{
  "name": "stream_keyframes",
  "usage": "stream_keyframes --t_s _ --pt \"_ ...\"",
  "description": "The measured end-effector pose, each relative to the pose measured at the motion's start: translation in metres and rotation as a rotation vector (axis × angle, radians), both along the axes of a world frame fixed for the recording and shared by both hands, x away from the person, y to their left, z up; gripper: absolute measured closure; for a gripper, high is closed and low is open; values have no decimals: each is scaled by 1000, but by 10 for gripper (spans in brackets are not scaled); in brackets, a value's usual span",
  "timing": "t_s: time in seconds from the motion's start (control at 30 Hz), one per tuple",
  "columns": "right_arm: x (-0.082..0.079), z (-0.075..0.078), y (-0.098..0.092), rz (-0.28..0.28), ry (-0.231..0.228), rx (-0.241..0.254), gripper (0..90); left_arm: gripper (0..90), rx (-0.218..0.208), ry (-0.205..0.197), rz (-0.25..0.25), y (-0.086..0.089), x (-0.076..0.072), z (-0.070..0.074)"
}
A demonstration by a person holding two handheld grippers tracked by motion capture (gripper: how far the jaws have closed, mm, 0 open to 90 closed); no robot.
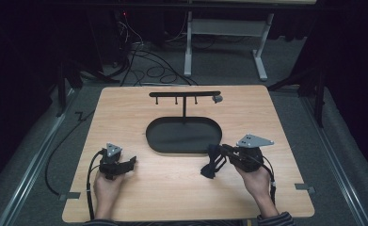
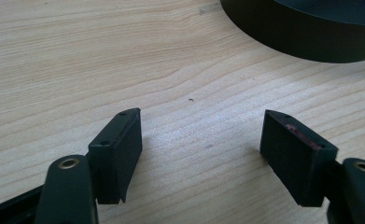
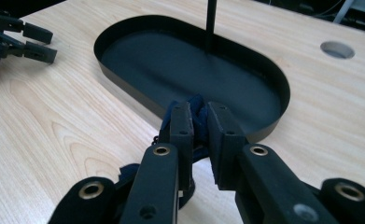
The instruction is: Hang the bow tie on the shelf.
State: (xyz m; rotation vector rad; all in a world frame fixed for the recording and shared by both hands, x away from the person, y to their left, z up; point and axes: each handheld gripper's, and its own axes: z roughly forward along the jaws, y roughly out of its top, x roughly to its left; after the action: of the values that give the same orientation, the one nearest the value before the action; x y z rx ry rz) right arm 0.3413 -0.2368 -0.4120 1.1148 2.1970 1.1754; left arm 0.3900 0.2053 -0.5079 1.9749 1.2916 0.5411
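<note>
The right gripper [image 1: 220, 151], right of centre, was clamped on a dark bow tie [image 1: 212, 163] beside the black tray [image 1: 172, 145]. The left gripper [image 1: 127, 163], lower left, had its jaws apart over the table [image 1: 148, 197].

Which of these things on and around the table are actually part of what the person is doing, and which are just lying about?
In use:
- dark bow tie, pinched in the right gripper
- black oval tray with its T-shaped hook stand, probably where the tie goes
- left gripper, open, waiting over the table

Lying about:
- cables on the floor
- white table frame behind
</note>
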Motion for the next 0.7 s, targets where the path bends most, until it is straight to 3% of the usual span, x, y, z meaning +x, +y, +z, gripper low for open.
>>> stream_keyframes --t_s 0.7 --pt "20 35 2 -3 -65 -46 828 300 -1 2 0 0 0 0"
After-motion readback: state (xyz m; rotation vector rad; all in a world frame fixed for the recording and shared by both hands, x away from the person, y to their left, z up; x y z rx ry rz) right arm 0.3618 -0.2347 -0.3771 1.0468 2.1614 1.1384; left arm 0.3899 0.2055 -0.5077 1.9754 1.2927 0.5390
